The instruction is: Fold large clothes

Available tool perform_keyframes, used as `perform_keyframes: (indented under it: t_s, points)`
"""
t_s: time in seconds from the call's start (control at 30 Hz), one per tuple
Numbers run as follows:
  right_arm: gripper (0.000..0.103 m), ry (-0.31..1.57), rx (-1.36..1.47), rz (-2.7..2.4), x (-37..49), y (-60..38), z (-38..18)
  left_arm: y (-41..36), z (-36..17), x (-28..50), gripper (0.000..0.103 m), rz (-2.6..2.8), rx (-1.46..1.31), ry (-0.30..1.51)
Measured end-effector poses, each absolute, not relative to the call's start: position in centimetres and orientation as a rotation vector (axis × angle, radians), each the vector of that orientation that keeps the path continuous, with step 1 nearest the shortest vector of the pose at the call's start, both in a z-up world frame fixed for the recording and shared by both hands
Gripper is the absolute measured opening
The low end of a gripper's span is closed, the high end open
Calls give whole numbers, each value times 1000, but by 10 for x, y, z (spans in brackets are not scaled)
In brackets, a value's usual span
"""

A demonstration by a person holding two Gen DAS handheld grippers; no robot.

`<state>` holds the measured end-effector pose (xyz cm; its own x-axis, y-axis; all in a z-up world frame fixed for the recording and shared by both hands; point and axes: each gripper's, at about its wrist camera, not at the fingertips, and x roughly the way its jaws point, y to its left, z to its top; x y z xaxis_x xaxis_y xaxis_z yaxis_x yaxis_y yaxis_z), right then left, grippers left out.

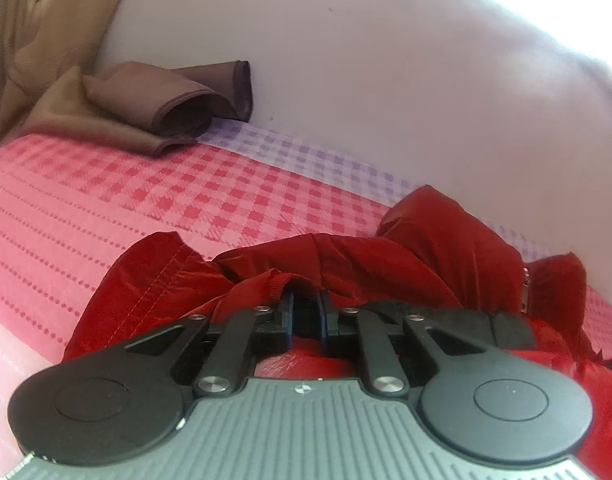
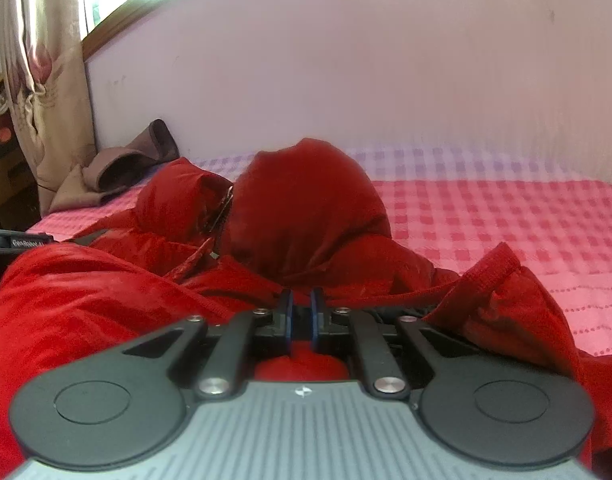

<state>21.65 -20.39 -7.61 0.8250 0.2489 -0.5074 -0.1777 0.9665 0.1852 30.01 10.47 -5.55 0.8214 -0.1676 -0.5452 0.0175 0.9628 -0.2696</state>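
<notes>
A red hooded puffer jacket [image 1: 406, 256] lies bunched on the pink checked bedspread [image 1: 105, 208]. My left gripper [image 1: 307, 300] is shut on a ribbed red edge of the jacket, low over the bed. In the right wrist view the jacket [image 2: 306, 208] fills the foreground, its hood standing up ahead and a ribbed cuff [image 2: 498, 268] raised at the right. My right gripper [image 2: 301, 304] is shut on a fold of the jacket, with red cloth showing between and below its fingers.
A folded brown garment [image 1: 161, 108] lies at the far left of the bed against the pale wall [image 1: 366, 80]; it also shows in the right wrist view [image 2: 121, 168]. A floral curtain [image 2: 45, 80] hangs at the left. The bedspread [image 2: 526, 220] stretches right.
</notes>
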Motion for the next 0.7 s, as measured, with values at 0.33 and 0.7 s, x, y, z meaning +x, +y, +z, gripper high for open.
perform_keyframes:
  t_s: [0.33,0.7]
  points:
    - [103,234,173,382,86,-219,-4,146,21,238,103,-241,-222,497]
    - [103,255,186,376,-11,-242,-35,219,-30,237,89,-269,-192,730]
